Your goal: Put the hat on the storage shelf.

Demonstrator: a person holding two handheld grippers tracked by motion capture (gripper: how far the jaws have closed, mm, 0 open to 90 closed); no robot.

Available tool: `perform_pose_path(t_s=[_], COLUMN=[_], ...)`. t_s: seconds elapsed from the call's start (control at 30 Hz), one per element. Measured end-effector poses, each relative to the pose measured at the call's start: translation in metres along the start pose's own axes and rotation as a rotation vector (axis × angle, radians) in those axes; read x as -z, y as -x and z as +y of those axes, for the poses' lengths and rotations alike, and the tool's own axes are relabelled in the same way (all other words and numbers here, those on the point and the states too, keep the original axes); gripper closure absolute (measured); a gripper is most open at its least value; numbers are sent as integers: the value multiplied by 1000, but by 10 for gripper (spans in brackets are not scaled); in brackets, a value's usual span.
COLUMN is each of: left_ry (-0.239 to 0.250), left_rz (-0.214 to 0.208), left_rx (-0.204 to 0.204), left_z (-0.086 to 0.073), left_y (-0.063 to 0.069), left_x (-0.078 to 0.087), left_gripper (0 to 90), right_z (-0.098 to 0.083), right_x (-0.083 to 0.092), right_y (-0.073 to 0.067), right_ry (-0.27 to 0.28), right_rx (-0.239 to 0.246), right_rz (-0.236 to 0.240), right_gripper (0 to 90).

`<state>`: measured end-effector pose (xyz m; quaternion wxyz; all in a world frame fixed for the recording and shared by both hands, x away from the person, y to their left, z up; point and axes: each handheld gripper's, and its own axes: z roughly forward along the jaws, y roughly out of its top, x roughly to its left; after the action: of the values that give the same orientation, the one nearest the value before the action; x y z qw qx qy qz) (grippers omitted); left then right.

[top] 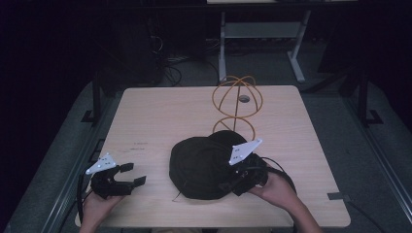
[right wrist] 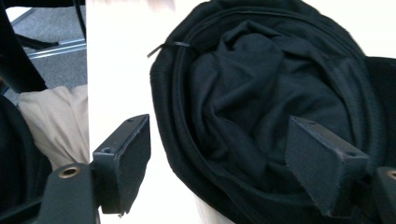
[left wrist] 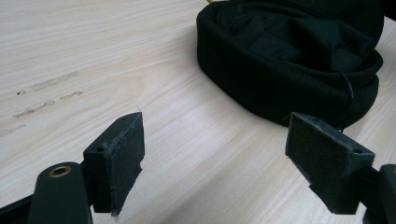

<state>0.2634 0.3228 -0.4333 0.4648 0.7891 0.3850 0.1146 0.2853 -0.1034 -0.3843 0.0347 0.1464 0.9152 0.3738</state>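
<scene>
Black cap (top: pixel 201 165) mid-table | right gripper (right wrist: pixel 219 158) agape over rim | left gripper (top: pixel 132 174) agape, apart

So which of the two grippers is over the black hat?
The right gripper: its open jaws straddle the black hat's rim. The left gripper sits apart over bare table, jaws open.

Left tool (left wrist: pixel 212 158) jaws wide apart over wooden table (left wrist: pixel 93 56); black hat (left wrist: pixel 280 70) ahead, untouched.

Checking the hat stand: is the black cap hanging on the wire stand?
No, the black cap lies flat on the table in front of the bare wire stand.
</scene>
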Motion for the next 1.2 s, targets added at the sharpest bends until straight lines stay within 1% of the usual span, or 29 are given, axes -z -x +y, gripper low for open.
perform_pose_path(t_s=[0.03,0.07,0.1,0.17,0.2,0.27,0.4,0.43,0.47,0.5,0.63,0.93,1.0,1.13,1.2], left_ry=[0,-2,-2,-6,-6,-6,-14,-13,-11,-7,-12,-18,-15,-15,-13], left_rz=[0,1,2,3,4,4,13,14,13,12,13,24,24,23,22], left_rx=[2,2,5,2,2,1,4,6,5,3,2,-2,8,5,6], left_z=[0,0,0,0,0,0,-1,-1,-1,-1,-1,-1,-1,-1,-1], left_y=[0,0,0,0,-1,-1,-2,-2,-2,-3,-3,-3,-4,-4,-3], left_x=[0,0,0,0,0,0,0,0,1,1,0,0,0,1,1], left_gripper=[190,190,190,190,190,190,190,190,189,190,190,190,190,190,190], right_z=[1,4,4,8,9,12,16,18,19,20,24,27,27,28,29], right_x=[-2,-7,-7,-11,-13,-16,-19,-21,-22,-23,-29,-37,-38,-42,-45], right_y=[-1,-2,-2,-4,-3,-4,-6,-8,-7,-8,-10,-12,-13,-15,-15], right_ry=[-6,-10,-10,-15,-11,-12,-7,-4,-7,-9,-26,-44,-51,-66,-76], right_rx=[3,9,9,21,35,45,50,37,63,59,75,80,84,89,85], right_rz=[2,17,17,26,25,25,37,42,38,39,48,46,47,54,58], right_gripper=[236,250,250,265,265,268,291,299,305,310,361,417,443,487,495])
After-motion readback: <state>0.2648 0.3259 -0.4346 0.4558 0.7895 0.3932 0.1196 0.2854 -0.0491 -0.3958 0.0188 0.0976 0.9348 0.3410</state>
